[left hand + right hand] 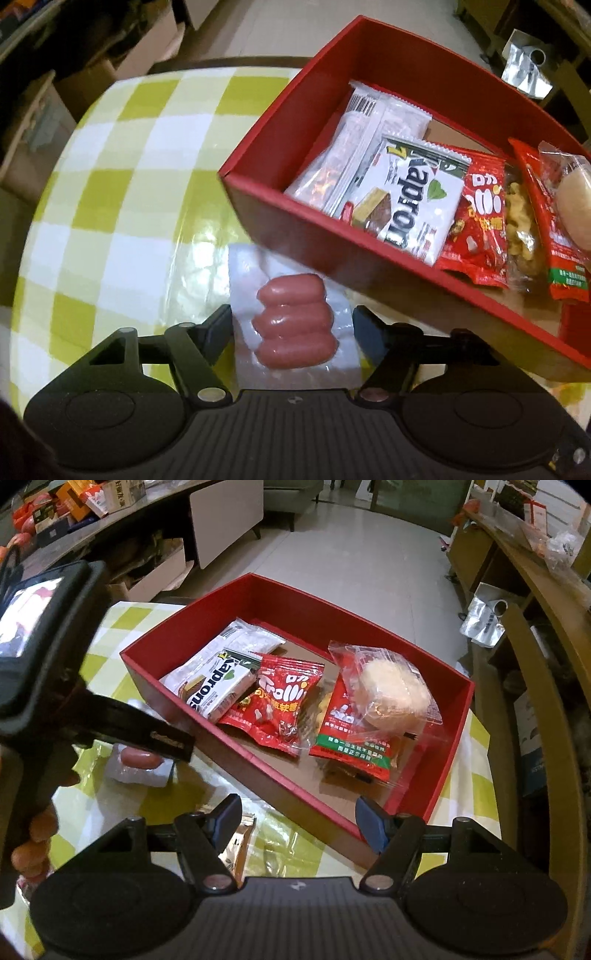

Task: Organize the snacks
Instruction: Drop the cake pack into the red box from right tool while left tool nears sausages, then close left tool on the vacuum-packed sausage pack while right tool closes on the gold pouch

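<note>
One sausage pack (291, 321) left on the checked tablecloth (110, 184), beside the red box (280, 236).
Left gripper (291, 325) straddles it, pads not yet pressing: pinch the sausages, not the film edge. Right gripper (299, 812) hangs open, empty.

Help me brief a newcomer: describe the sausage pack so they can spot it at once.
Find the red box on the checked tablecloth. Just outside its near wall lies the sausage pack, between the left gripper fingers. It alone is clear plastic showing three pink sausages.

Glossy clear plastic sausage pack (291, 325), matt red cardboard box (295, 229), shiny checked tablecloth (110, 221)
</note>
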The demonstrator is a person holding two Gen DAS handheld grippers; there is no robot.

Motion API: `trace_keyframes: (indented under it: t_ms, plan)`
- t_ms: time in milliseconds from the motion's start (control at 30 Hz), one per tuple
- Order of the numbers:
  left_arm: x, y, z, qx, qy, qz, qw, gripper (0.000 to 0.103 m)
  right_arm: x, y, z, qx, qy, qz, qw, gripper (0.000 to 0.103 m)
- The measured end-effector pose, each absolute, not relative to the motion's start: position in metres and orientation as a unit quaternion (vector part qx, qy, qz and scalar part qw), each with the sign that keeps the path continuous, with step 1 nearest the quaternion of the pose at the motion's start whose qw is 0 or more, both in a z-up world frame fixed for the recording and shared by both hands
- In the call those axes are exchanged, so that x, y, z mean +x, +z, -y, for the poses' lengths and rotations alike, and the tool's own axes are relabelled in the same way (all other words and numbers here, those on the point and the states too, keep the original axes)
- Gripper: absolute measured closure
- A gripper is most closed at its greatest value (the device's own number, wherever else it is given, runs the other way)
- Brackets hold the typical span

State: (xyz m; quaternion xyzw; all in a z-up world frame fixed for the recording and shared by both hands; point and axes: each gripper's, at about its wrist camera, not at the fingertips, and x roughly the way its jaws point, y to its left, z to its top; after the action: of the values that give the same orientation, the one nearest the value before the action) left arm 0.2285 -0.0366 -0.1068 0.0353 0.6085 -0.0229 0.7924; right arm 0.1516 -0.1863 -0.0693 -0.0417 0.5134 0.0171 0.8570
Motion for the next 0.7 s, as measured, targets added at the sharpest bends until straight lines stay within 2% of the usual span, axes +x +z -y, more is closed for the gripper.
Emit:
trace_keyframes:
  t_ms: [267,500,567,633,700]
  plan:
    - [0.199,-0.102,0.028,0.061,-0.012,-0.620,0.782,0.029,0.140,-0.065,0.181,-0.041,0.026,-0.513,0.857,0.030]
    - [0.167,-0.098,0.013,0.076,-0.003,-0.626,0.776,0.028,0.134,-0.082,0.175,-0.029,0.031,-0.540,0.841,0.030]
    - [0.168,-0.099,0.011,0.076,-0.005,-0.626,0.776,0.024,0.137,-0.091,0.175,-0.017,0.026,-0.550,0.835,0.029]
    - [0.168,-0.099,0.013,0.085,0.001,-0.619,0.781,0.016,0.139,-0.101,0.172,-0.014,0.026,-0.562,0.827,0.029]
    - [0.169,-0.101,0.017,0.100,0.001,-0.614,0.783,0.015,0.141,-0.109,0.167,-0.021,0.023,-0.570,0.821,0.029]
